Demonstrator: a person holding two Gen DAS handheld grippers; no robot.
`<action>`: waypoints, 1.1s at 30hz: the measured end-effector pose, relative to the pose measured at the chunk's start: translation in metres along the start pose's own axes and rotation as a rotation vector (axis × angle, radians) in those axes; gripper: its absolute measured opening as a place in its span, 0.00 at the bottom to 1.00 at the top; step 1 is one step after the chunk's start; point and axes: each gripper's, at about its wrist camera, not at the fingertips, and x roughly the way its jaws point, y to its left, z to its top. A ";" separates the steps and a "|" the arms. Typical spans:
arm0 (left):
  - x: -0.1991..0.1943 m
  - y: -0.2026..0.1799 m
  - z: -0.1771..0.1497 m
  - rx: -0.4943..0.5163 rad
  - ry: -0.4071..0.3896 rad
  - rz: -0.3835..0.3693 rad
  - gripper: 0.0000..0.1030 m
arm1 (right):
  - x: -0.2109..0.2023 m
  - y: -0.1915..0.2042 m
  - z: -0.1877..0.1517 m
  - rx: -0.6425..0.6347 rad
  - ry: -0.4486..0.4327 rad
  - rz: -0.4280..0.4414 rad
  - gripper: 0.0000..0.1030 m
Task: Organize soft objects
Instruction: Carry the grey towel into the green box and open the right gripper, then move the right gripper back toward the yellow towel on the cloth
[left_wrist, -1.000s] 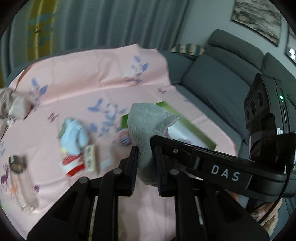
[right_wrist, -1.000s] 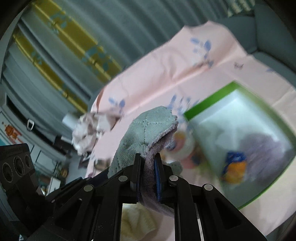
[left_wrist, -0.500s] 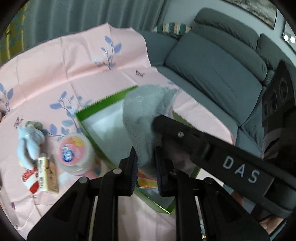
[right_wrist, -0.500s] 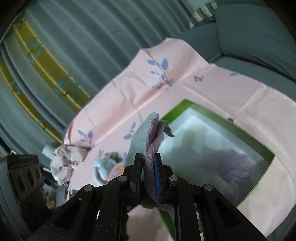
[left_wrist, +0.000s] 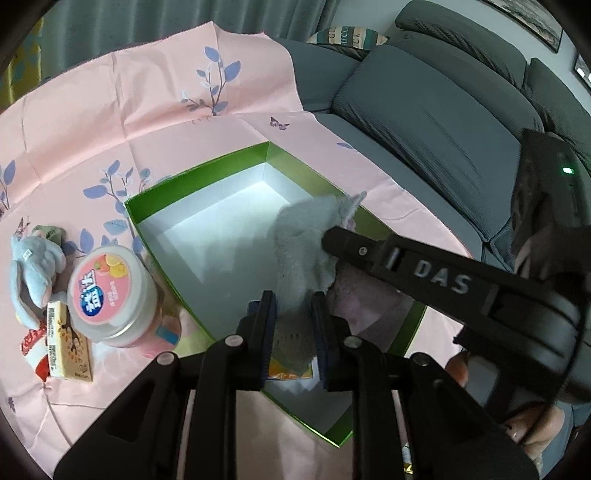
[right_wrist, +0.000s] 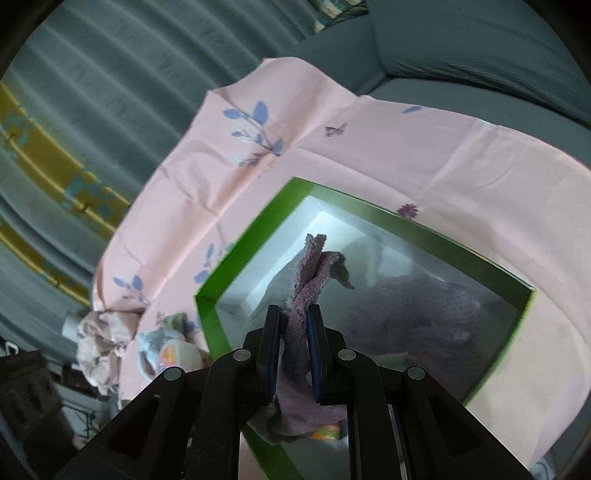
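Pink floral cloth (left_wrist: 155, 103) covers the surface. On it: green box (left_wrist: 136, 218) centre; jar (left_wrist: 110, 291), carton (left_wrist: 68, 343), plush toy (left_wrist: 33, 266) at 9 o'clock.

The box (left_wrist: 207, 181) sits on the cloth (left_wrist: 110, 122), which is spread over the sofa (left_wrist: 436, 110). In the left wrist view, the jar (left_wrist: 110, 291) stands just beside the box's left wall. The plush toy (left_wrist: 33, 266) lies left of the jar, and the carton (left_wrist: 68, 343) lies before it. A towel (left_wrist: 310, 240) hangs over the box interior. A second towel (right_wrist: 417, 310) lies inside the box, toward its right corner.
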 end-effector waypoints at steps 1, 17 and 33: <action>-0.003 0.000 -0.001 0.000 -0.005 0.002 0.21 | 0.000 0.000 0.000 0.000 0.003 -0.019 0.18; -0.104 0.039 -0.033 -0.058 -0.103 0.177 0.82 | -0.048 0.060 -0.023 -0.152 -0.065 -0.031 0.81; -0.159 0.130 -0.123 -0.326 -0.033 0.325 0.89 | -0.035 0.142 -0.124 -0.341 0.222 0.127 0.81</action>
